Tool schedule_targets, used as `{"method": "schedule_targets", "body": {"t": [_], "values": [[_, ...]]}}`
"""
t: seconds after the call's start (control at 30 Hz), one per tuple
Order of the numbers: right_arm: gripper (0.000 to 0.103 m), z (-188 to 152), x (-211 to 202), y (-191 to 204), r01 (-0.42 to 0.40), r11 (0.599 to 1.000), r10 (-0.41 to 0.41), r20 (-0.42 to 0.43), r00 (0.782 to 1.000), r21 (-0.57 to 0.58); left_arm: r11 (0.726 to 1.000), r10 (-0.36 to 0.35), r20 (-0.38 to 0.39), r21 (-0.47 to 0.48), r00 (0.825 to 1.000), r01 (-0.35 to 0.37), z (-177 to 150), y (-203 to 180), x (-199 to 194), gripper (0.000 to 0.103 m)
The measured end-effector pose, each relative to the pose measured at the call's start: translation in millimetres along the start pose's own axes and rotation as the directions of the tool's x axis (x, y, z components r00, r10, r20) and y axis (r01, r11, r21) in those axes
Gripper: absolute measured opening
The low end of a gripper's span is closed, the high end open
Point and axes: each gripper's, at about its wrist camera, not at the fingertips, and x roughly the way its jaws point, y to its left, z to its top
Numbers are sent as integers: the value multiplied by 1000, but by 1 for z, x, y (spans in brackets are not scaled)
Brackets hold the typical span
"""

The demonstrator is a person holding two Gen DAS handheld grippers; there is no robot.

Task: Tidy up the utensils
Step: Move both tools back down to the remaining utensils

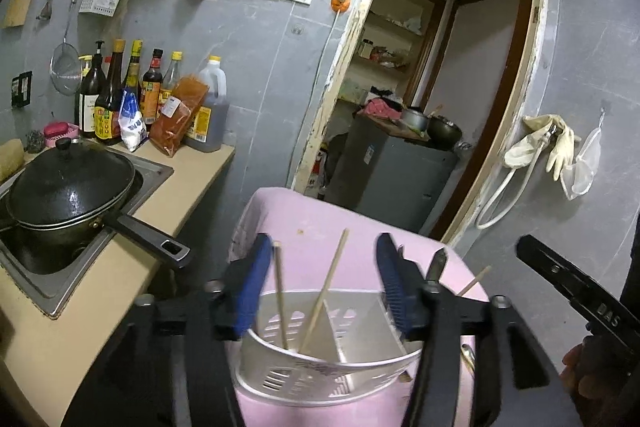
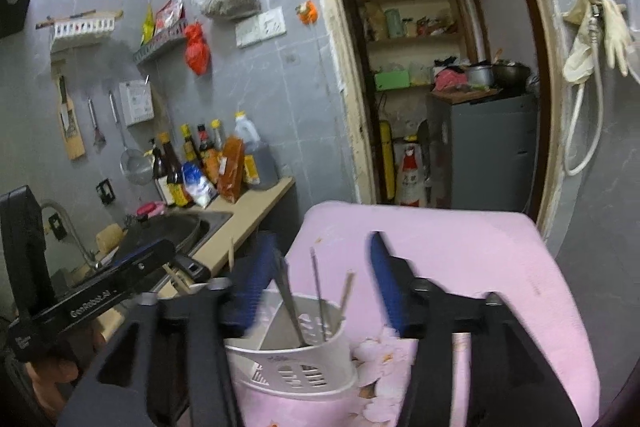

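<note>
With both the left gripper point(image 1: 320, 247) and right gripper point(image 2: 320, 247) standing wide and empty, chopsticks point(image 1: 323, 291) rest in the white holder point(image 1: 304, 375); next, judging likely, fetch remaining utensils

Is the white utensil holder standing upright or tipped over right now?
Upright. The white utensil holder stands on the pink cloth with its open top facing up, and wooden chopsticks lean inside it, ends sticking out above the rim.
</note>
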Motion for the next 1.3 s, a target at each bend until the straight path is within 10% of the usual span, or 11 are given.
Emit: {"method": "schedule_targets", "body": {"t": [0.27, 0.87, 1.3], "values": [[102, 5, -41, -31, 85, 996, -87, 76, 993, 26, 996, 63, 74, 51, 995, -67, 6, -31, -19, 92], [103, -19, -96, -105, 244, 970, -243, 66, 968, -9, 978, 65, 96, 189, 993, -83, -32, -107, -16, 93], [103, -59, -99, -163, 252, 968, -252, -104, 962, -11, 965, 58, -46, 260, 997, -44, -89, -152, 8, 93]]}}
